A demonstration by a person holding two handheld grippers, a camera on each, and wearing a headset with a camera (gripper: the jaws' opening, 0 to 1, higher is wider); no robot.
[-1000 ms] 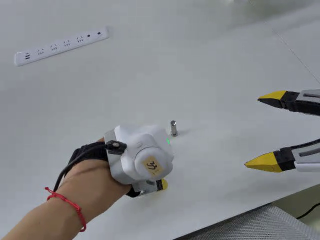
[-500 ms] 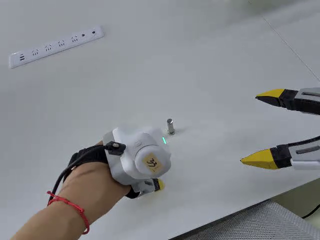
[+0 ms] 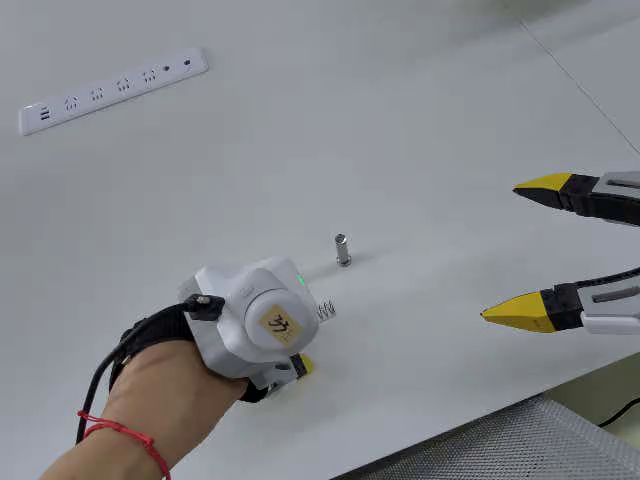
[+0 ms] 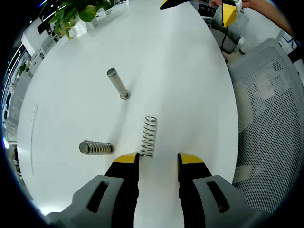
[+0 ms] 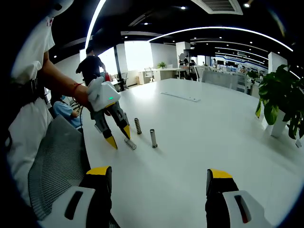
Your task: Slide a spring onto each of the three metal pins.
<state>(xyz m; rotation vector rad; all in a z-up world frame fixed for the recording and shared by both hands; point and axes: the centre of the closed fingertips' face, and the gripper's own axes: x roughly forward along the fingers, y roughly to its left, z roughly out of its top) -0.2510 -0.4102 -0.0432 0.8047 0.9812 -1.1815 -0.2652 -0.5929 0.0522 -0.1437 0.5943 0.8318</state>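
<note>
Nearest the person, a mesh chair [image 3: 510,450] sits at the edge of the white desk [image 3: 400,120]. Just past it, a hand [image 3: 165,375] with a red cord at the wrist holds the left gripper [image 3: 298,364] low over the desk, pointing forward and down. In the left gripper view its jaws stand a little apart with nothing between them.

Right ahead of those jaws the loose spring [image 4: 148,136] lies flat on the desk. Its near end is at the inner edge of one yellow tip, and I cannot tell whether the two touch. Just beside that same tip, on its outer side, is the sprung pin [image 4: 96,148], a metal pin with a spring coiled round its shaft. The right gripper view shows it standing upright.

A little farther on, the bare pin [image 4: 117,83] stands upright on its small base. It is apart from the loose spring and has no coil on it.

Off to the right, the right gripper [image 3: 530,250] hangs above the desk, well apart from the pins. Its jaws are spread wide and hold nothing.

Farthest away, a white power strip [image 3: 115,88] lies along the desk.
</note>
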